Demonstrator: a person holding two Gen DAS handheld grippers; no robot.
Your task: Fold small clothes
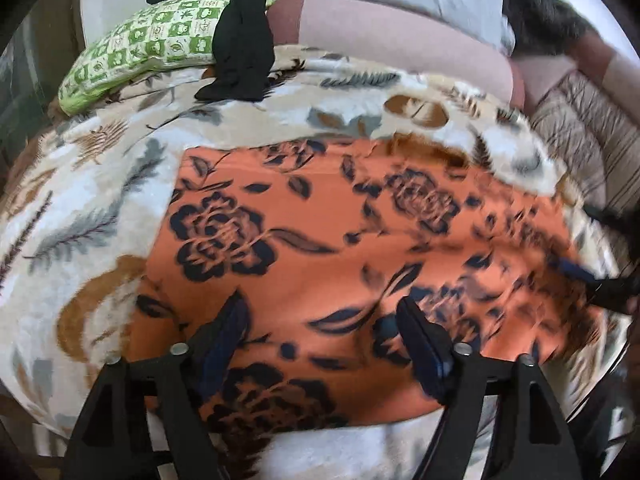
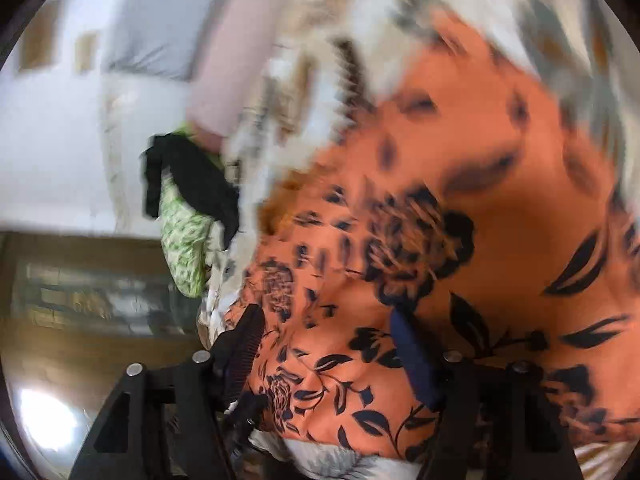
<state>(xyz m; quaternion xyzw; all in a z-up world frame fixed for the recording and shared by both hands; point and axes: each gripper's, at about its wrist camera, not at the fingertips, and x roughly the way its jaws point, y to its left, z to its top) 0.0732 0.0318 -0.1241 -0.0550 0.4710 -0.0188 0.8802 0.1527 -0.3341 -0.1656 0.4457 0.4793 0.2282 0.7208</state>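
Orange floral cloth [image 1: 360, 232] is lying flat on the leaf-print blanket [image 1: 80, 200], the left gripper [image 1: 320, 344] hovering spread above its near edge. In the blurred right view, the right gripper [image 2: 324, 348] is gaping over bunched cloth; a hasty pinch risks snagging blanket too.

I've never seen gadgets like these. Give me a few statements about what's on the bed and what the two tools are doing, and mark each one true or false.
1. The orange cloth with dark flowers lies spread on the blanket. True.
2. The left tool is clamped shut on the cloth. False: its fingers stand apart over the cloth, open.
3. A black garment is draped over a green checked pillow. True.
4. The right tool is holding the black garment. False: it is open over the orange cloth; the garment lies far off.
5. The orange cloth is plain, with no pattern. False: it carries dark flowers and leaves.
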